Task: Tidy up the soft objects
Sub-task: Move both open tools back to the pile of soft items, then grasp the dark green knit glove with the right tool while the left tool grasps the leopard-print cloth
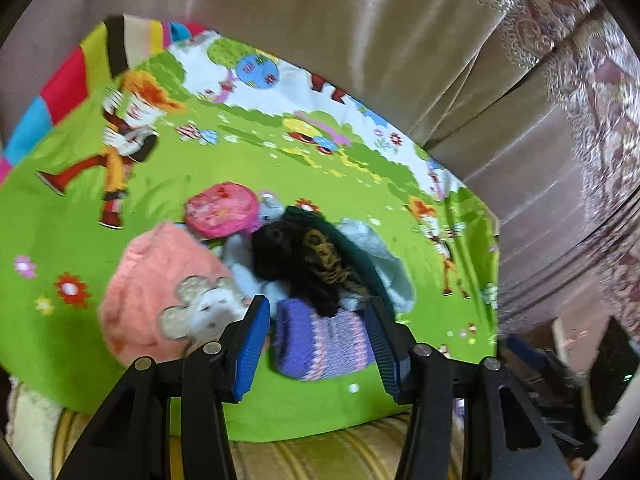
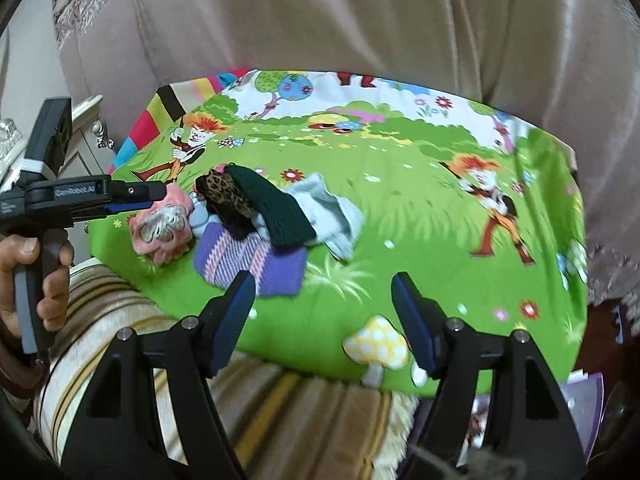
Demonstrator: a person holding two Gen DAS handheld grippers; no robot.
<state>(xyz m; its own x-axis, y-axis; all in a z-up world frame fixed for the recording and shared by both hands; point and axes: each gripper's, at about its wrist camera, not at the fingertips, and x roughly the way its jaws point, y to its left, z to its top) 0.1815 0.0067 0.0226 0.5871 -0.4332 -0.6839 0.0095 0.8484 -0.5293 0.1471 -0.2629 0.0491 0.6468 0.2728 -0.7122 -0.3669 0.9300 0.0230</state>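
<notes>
Left wrist: purple knit piece (image 1: 320, 340) between parted jaws.

Both wrist cameras look steeply down onto the green cartoon mat (image 1: 168, 184) from its near edge, close in; the left sits nearer. Both share the soft pile (image 2: 256, 216) mid-frame.

Heap of soft things lies on the mat (image 2: 400, 208), toward its left half; mat spread over the sofa seat (image 2: 280, 412), backrest (image 2: 320, 20) behind. In the heap: knit piece (image 2: 248, 264) nearest the front edge, plush (image 2: 164, 228) to its left, dark knit (image 2: 276, 208) and patterned cloth (image 2: 224, 196) on top, pale cloth (image 2: 332, 212) to the right, partly under the dark knit. Round pouch (image 1: 220, 210) behind the plush. Right half of mat bare.
</notes>
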